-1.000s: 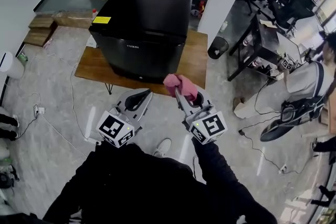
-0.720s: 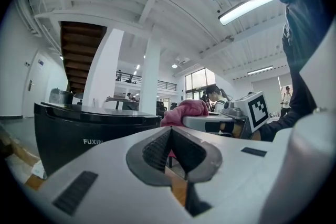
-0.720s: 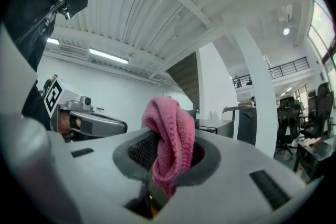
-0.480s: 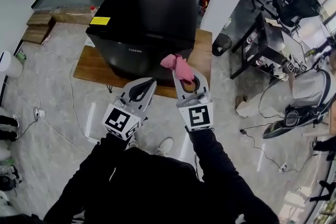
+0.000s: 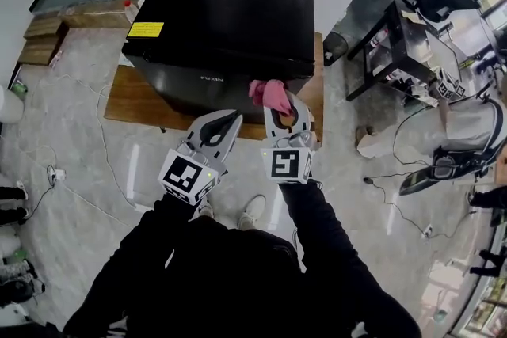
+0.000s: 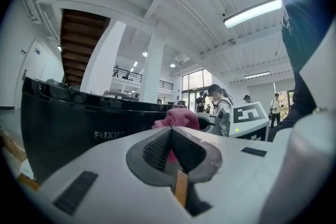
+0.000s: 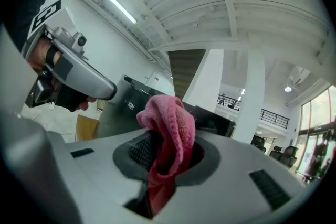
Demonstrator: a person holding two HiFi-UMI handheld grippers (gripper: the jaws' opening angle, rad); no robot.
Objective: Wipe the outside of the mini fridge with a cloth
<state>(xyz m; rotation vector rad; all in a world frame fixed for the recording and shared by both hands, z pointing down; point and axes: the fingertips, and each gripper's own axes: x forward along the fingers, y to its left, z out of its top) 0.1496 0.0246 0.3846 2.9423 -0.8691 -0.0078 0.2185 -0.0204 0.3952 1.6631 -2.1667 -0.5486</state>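
We hold the pink cloth [image 5: 270,95] clamped in the right tongs [image 5: 280,104]. The right gripper view shows the two halves shut on a bunched fold, with the loose end bulging out ahead of the tips. The left tongs [image 5: 227,123] are closed together with nothing between them. The pink showing over their tips in the left gripper view is the same cloth, further off.

The black mini fridge [image 5: 222,12] stands on a low wooden worktop [image 5: 127,97], straight ahead of both tongs. Its front face is turned toward us. From the head view the cloth sits at the top front edge, toward the fridge's right side. We cannot tell whether it already touches the door or hangs just short of it.

The right tongs are the nearer pair, and the left hang back beside them. Most of the front edge runs off to our left from the cloth. We judge the wipe should press forward, then sweep leftward along that edge.
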